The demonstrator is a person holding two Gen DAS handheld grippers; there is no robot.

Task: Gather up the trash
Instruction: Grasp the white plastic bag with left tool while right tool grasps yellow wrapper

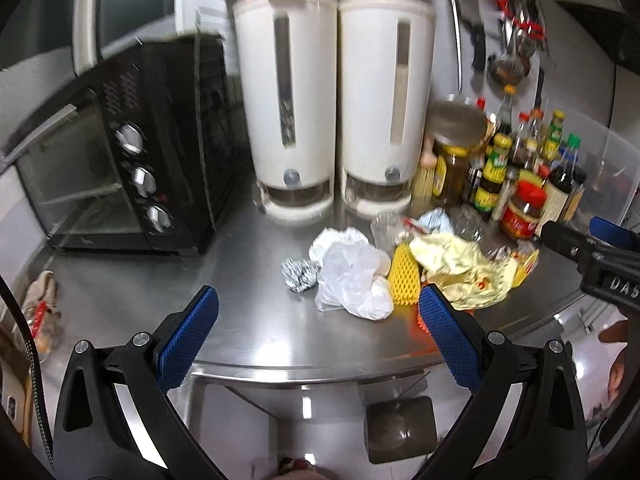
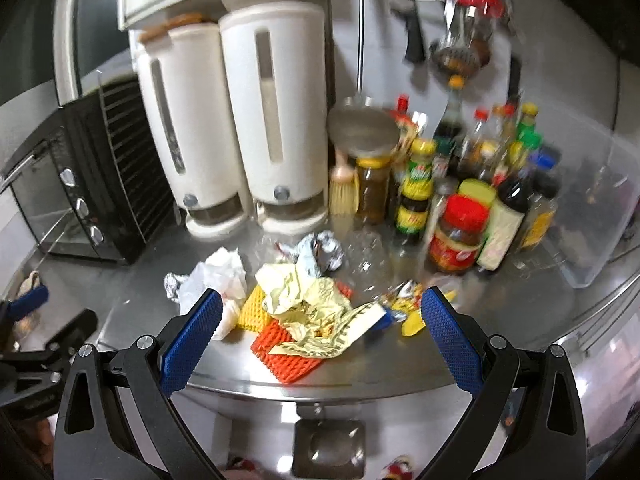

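Note:
A heap of trash lies on the steel counter (image 1: 248,320). It holds a white plastic bag (image 1: 352,280), a foil ball (image 1: 298,274), a yellow foam net (image 1: 405,278), crumpled yellow paper (image 1: 464,266) and clear plastic (image 1: 386,228). The right wrist view shows the same yellow paper (image 2: 308,300), an orange foam net (image 2: 288,354), the white bag (image 2: 218,276), a crumpled foil wrapper (image 2: 320,254) and small wrappers (image 2: 404,304). My left gripper (image 1: 318,308) is open and empty, just in front of the heap. My right gripper (image 2: 322,312) is open and empty, over the counter's front edge with the heap between its fingers.
Two white dispensers (image 1: 336,100) stand at the back, a black toaster oven (image 1: 132,160) to the left, and several sauce bottles and jars (image 2: 472,184) to the right. A clear plastic box (image 2: 592,208) stands far right. A bin (image 2: 328,448) sits below the counter edge.

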